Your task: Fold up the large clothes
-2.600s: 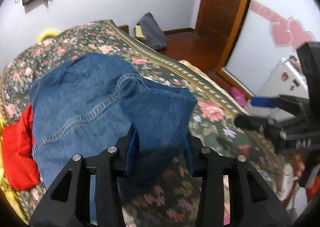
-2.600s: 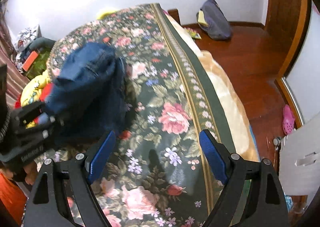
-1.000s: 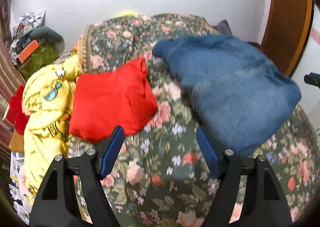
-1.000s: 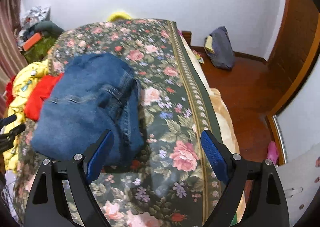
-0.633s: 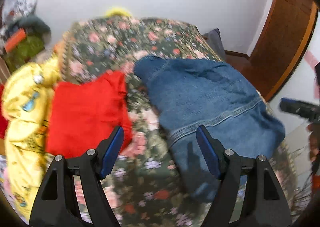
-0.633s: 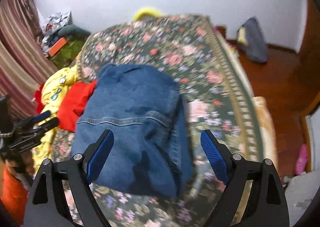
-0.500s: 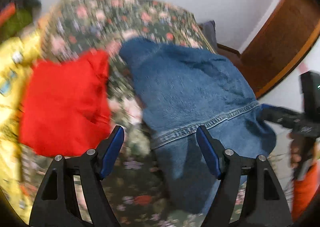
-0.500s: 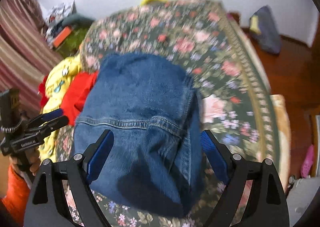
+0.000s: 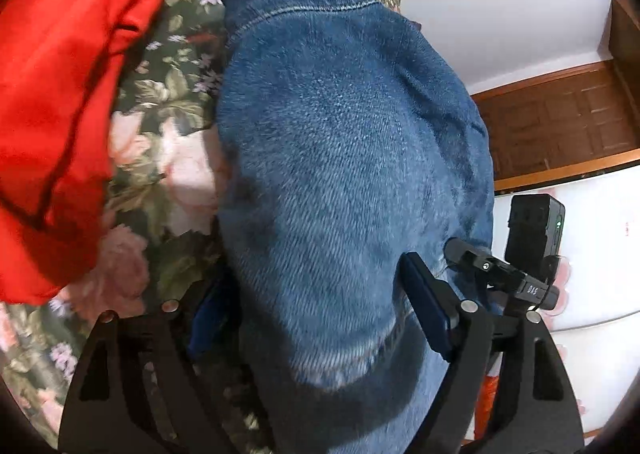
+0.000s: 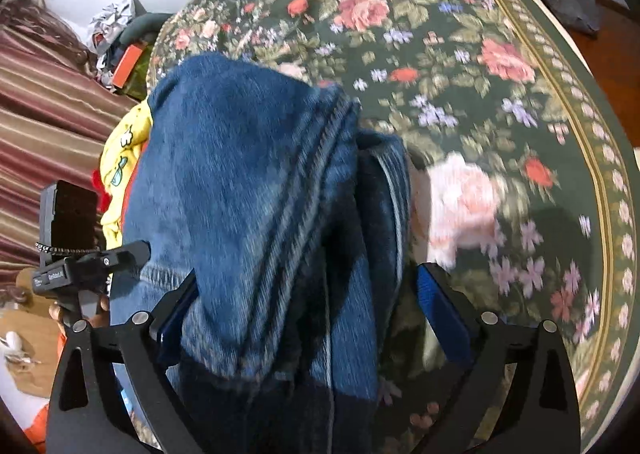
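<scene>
The folded jeans (image 9: 340,158) are lying on the bed (image 10: 460,66). A shirt (image 9: 52,94) is lying on the bed just left of the jeans. Both grippers are straddling the jeans' near edge, left (image 9: 320,318) and right (image 10: 308,318).

Both wrist views close over jeans (image 9: 340,174)

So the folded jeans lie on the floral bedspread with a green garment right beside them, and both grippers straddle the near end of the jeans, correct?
Not quite: the garment beside the jeans is red, not green, as the left wrist view shows. The rest holds: the jeans lie on the floral bedspread, and the left gripper and right gripper straddle their near end, jaws opening.
</scene>
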The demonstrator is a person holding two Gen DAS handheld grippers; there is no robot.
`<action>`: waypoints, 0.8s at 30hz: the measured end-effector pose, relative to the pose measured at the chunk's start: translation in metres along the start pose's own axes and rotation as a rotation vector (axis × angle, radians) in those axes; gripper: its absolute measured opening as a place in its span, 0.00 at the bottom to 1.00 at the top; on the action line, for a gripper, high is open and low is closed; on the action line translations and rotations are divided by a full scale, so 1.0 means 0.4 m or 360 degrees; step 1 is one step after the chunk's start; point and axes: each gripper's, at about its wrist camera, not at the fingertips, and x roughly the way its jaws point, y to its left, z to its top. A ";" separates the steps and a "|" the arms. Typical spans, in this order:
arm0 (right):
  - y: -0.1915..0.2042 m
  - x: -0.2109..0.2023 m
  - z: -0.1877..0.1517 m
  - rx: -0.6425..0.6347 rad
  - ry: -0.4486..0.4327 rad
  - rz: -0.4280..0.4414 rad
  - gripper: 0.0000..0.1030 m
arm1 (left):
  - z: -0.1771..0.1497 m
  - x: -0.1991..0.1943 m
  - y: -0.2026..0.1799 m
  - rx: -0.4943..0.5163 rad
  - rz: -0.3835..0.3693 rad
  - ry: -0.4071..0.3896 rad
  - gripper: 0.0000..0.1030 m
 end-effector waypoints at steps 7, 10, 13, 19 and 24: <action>0.012 -0.021 -0.004 0.0083 -0.0040 0.0088 0.59 | 0.003 0.024 -0.043 0.0050 0.0034 -0.0022 0.63; 0.034 -0.047 -0.016 0.0099 -0.0062 0.0081 0.45 | -0.012 -0.004 -0.097 0.0148 0.0082 -0.0050 0.49; 0.070 -0.080 -0.025 0.0107 -0.0093 0.0080 0.40 | -0.025 -0.049 -0.171 0.0303 0.0121 -0.0083 0.41; 0.195 -0.141 -0.040 0.0003 -0.0172 0.0059 0.36 | -0.055 -0.211 -0.290 0.0522 0.0191 -0.0265 0.36; 0.347 -0.212 -0.026 -0.0146 -0.0320 0.0062 0.36 | -0.062 -0.399 -0.309 0.0603 0.0192 -0.0438 0.36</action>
